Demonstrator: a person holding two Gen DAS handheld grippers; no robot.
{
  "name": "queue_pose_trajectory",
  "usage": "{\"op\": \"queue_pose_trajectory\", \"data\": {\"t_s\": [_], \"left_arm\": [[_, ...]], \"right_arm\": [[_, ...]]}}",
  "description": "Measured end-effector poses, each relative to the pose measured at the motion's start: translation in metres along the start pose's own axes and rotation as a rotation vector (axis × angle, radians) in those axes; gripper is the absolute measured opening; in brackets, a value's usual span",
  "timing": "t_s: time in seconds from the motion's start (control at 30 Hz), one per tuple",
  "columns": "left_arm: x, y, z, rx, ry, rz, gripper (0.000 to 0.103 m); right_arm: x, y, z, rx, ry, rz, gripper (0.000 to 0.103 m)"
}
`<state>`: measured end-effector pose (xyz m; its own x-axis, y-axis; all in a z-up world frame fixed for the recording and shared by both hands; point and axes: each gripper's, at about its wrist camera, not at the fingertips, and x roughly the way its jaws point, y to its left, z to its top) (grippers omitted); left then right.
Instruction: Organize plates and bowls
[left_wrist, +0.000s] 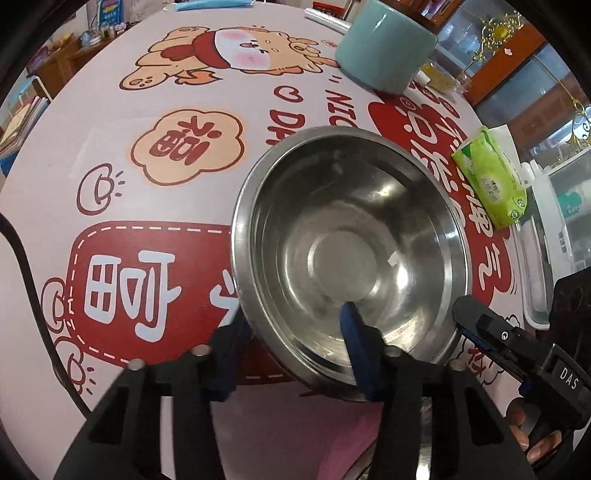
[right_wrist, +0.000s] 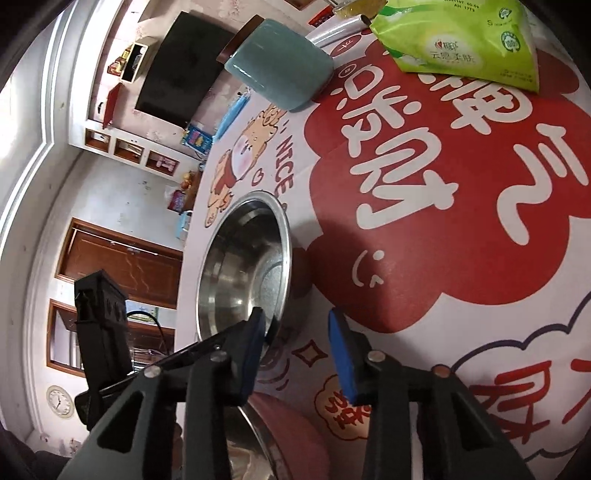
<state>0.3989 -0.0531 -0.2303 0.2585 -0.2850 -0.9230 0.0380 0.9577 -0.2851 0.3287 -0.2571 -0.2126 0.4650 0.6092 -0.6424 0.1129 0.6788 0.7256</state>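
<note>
My left gripper (left_wrist: 295, 354) straddles the near rim of the steel bowl (left_wrist: 351, 236): one blue pad sits inside the bowl against its inner wall, the other outside under the flared lip, so I read it as clamped on that rim, though the outer pad is partly hidden and I cannot see the contact itself. The bowl is tipped, its mouth turned up and toward my left camera and its far rim raised, so it hangs from that one near edge; the table (left_wrist: 110, 122) shows beneath it, and I cannot tell whether any part of the bowl touches the cloth. My right gripper (right_wrist: 295, 350) is just beside the bowl on its right flank, jaws apart with nothing between them; in its own view the bowl stands edge-on to the left, one finger close to the rim but apparently not on it. So the left hand is the one carrying, and the right is nearest the free side. Below the bowl's near edge I see a pink dish and another metal rim (right_wrist: 255, 424), likely the stack. Beyond the bowl stands a teal cup (left_wrist: 384, 48), and to its right a green tissue pack (left_wrist: 491, 177).
</note>
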Motion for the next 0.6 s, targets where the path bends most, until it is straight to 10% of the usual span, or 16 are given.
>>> {"op": "queue_pose_trajectory", "data": {"t_s": [0.6], "left_arm": [[-0.004,-0.002,-0.008,0.009,-0.013,-0.008,0.023]], "right_arm": [[0.006,0.015,-0.003,-0.073,0.015,-0.009,0.012]]}}
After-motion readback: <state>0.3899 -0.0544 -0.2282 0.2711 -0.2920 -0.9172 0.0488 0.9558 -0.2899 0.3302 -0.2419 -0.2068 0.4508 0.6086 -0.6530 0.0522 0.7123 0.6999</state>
